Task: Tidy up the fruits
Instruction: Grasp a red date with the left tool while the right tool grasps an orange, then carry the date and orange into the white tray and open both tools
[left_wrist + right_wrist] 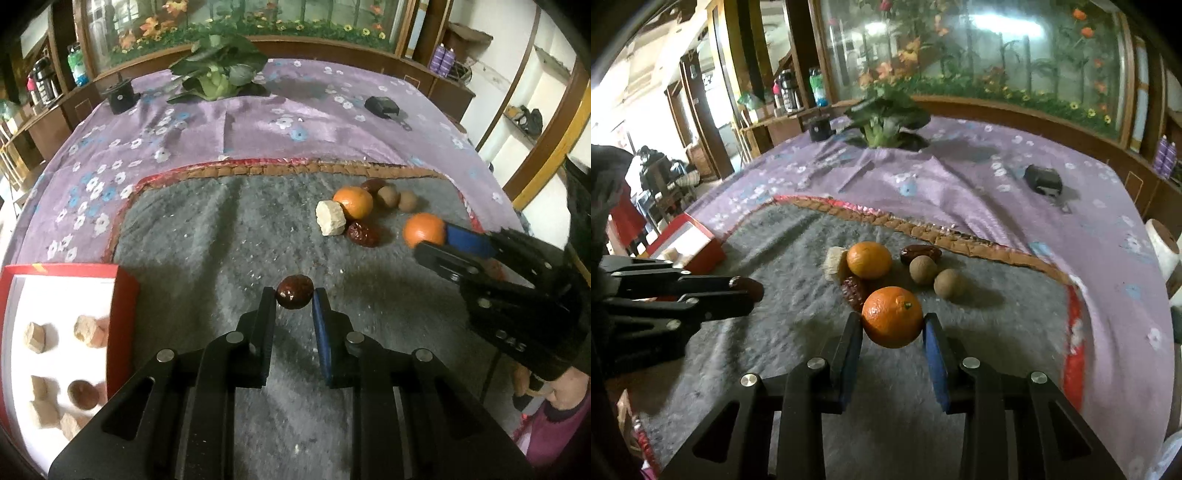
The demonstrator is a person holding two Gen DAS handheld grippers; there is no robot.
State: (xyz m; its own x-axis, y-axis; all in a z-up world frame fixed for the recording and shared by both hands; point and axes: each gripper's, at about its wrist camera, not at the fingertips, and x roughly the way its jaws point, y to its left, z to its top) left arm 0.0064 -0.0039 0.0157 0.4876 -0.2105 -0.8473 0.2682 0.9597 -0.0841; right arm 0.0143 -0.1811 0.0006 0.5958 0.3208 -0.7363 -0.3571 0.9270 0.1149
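My left gripper point(294, 298) is shut on a dark red date point(295, 291) and holds it above the grey mat point(207, 229). My right gripper point(893, 322) is shut on an orange point(892, 316), which also shows in the left wrist view point(424, 229). On the mat lie a second orange point(869, 259), two more dates point(920, 254) point(854, 291), two brown round fruits point(923, 270) point(948, 283) and a pale block point(833, 264). A red box point(122, 295) with a white inside, at the left, holds pale chunks and a brown round fruit point(83, 394).
The mat lies on a purple flowered cloth point(258, 125). A leafy plant point(218, 70) and a small black device point(121, 96) stand at the back, a black object point(382, 106) at the back right. A white roll point(1163, 247) stands at the right edge.
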